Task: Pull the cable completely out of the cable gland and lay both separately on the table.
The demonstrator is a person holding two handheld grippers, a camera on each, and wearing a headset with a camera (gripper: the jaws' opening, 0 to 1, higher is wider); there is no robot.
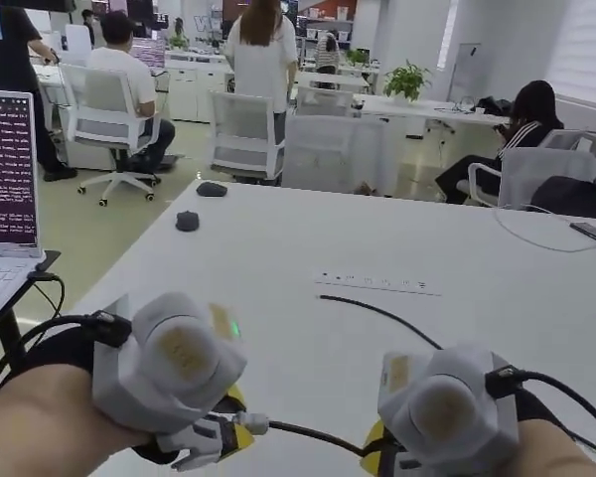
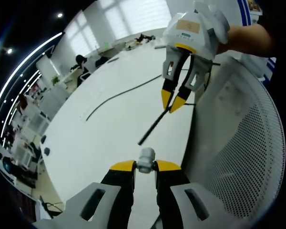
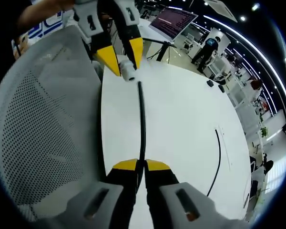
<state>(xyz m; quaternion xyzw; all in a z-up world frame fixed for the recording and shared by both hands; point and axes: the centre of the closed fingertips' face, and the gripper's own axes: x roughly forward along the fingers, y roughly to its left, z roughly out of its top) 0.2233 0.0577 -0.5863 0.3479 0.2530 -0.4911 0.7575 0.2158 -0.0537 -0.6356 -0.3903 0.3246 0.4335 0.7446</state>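
Left tongs: clenched on small white plastic cable gland
Right tongs: gripping thin black cable
Cable end: just clear of gland

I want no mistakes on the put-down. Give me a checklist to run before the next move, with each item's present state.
1. Left gripper shut on the cable gland: ok.
2. Right gripper shut on the cable: ok.
3. Cable end fully out of the gland: cannot tell; it sits right at the gland's mouth.
4. Bare table ahead for laying both down: ok.
5. Gland and cable lying apart on the table: not ok, both are held in the jaws.
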